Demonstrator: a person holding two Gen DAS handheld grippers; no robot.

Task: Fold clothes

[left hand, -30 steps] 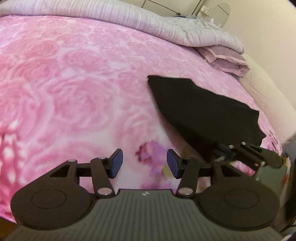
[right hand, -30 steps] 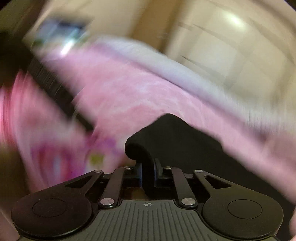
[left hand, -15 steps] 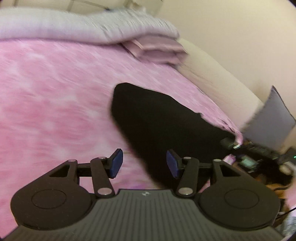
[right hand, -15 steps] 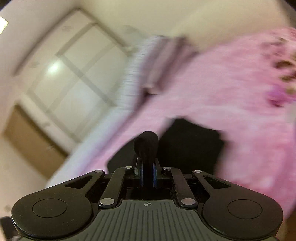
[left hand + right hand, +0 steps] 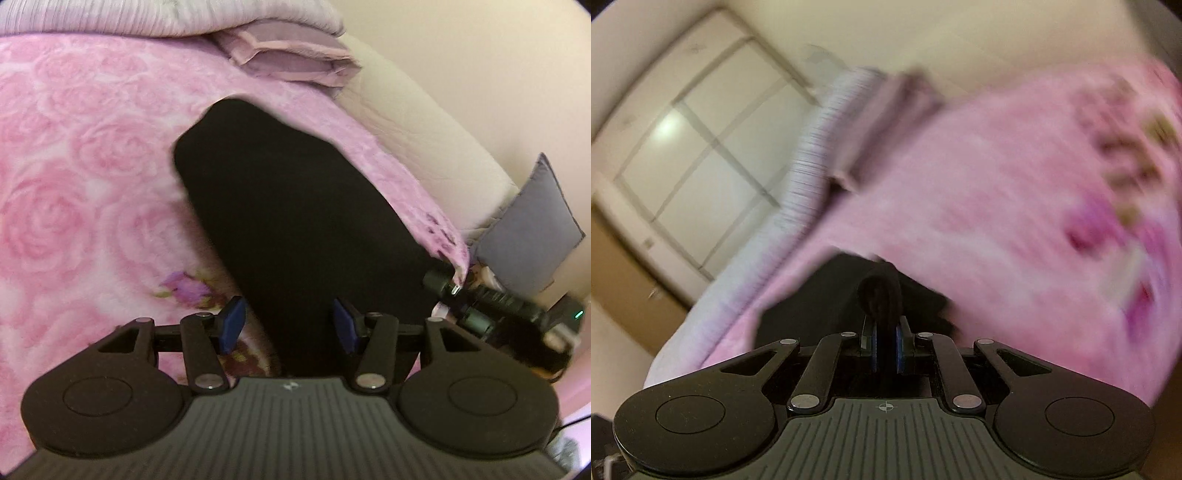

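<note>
A black garment (image 5: 295, 206) lies stretched along the right side of the pink rose-patterned blanket (image 5: 81, 177) on the bed. My left gripper (image 5: 290, 325) is open, with its blue pads on either side of the garment's near end. My right gripper (image 5: 885, 349) is shut on a bunched fold of the same black garment (image 5: 881, 291) and holds it just above the bed; that view is blurred.
A grey ribbed duvet (image 5: 166, 18) and a mauve pillow (image 5: 291, 55) lie at the bed's far end. A beige bed side (image 5: 424, 125), a grey cushion (image 5: 535, 232) and black devices (image 5: 491, 302) are to the right. White wardrobe doors (image 5: 701, 147) show beyond.
My left gripper has swung right and come over the garment's near end, still open. My right gripper, still holding the fold, has turned and carried it across; the garment now lies longer and narrower.
</note>
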